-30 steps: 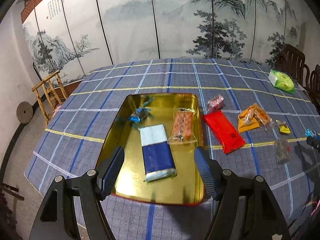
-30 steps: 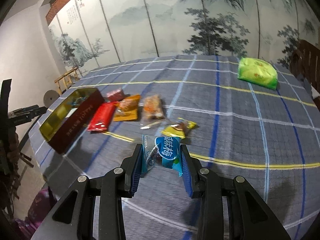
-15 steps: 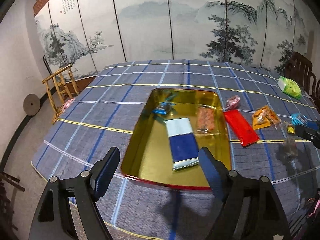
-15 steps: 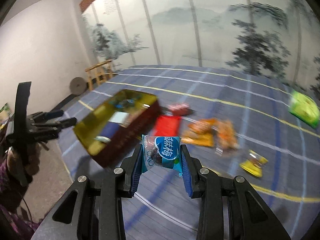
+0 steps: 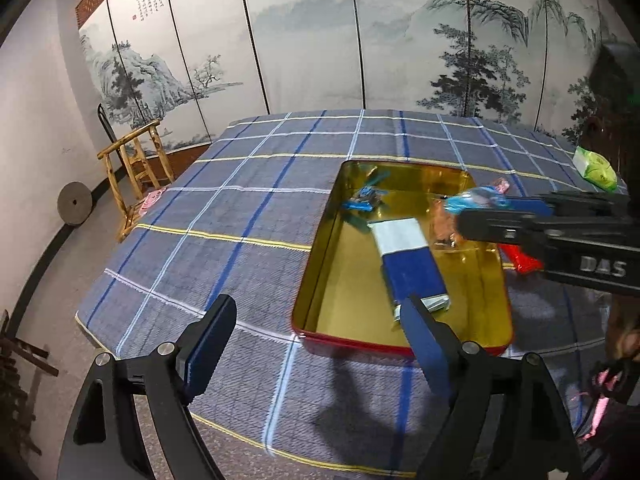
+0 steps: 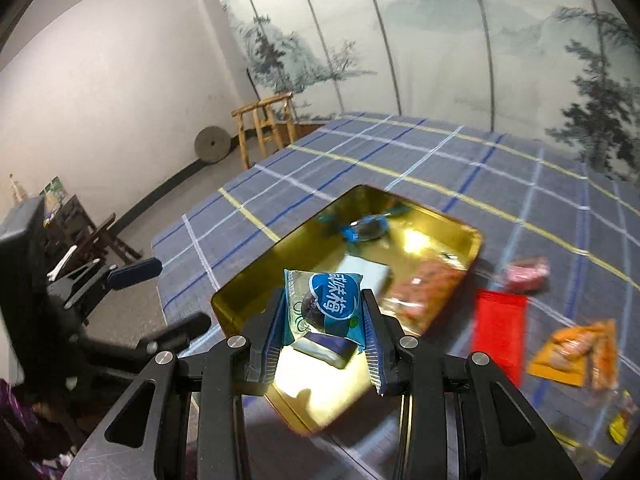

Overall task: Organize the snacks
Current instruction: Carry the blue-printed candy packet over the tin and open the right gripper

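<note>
A gold tin tray [image 5: 320,264] [image 6: 248,280] with a red rim lies on the plaid tablecloth. It holds a blue-and-white packet [image 5: 408,256], a small blue candy [image 5: 366,196] [image 6: 366,228] and a clear bag of orange snacks [image 6: 428,292]. My right gripper [image 6: 325,312] is shut on a blue plum-candy packet [image 6: 326,304] [image 5: 476,200] and hovers over the tray; it enters the left wrist view from the right. My left gripper [image 5: 316,344] hangs near the table's front edge, left of the tray's near corner, its jaws opening with nothing between them.
Right of the tray lie a red packet [image 6: 498,328], a pink candy [image 6: 524,272], an orange snack bag [image 6: 576,352] and a green pack [image 5: 594,164]. A wooden chair [image 5: 136,168] and a millstone [image 5: 74,204] stand beyond the table's left side, before a painted screen.
My right gripper has swung left with the blue packet, from the loose snacks to above the tray. My left gripper has drawn back to the left and its jaws have widened.
</note>
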{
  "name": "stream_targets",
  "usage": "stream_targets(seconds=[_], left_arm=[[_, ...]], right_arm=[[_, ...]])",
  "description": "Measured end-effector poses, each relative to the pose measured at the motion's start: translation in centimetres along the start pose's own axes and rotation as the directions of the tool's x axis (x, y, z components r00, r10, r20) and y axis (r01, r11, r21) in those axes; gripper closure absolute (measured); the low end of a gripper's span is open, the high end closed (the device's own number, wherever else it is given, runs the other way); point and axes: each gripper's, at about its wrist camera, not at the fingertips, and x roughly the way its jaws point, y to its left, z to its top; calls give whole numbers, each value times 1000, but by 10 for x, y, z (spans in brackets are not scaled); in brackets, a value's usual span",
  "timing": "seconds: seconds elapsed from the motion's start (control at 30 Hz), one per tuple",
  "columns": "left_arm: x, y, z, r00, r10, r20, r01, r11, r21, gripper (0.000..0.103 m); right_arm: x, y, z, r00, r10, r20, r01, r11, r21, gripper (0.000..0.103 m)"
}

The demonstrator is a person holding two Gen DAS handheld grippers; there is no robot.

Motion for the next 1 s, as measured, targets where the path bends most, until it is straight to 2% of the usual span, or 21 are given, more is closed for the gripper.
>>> stream_targets(seconds=[0.47, 0.87, 1.0], left_arm=[[16, 21, -12, 999, 14, -49, -15, 1000, -21, 21], [22, 30, -18, 998, 11, -69, -14, 999, -36, 21], [23, 32, -19, 997, 11, -77, -14, 999, -38, 21]], right_arm=[[70, 17, 28, 994, 28, -107, -25, 999, 22, 66], [95, 20, 37, 990, 16, -139, -9, 999, 50, 65], [101, 21, 41, 990, 10, -138, -2, 998, 59, 62]])
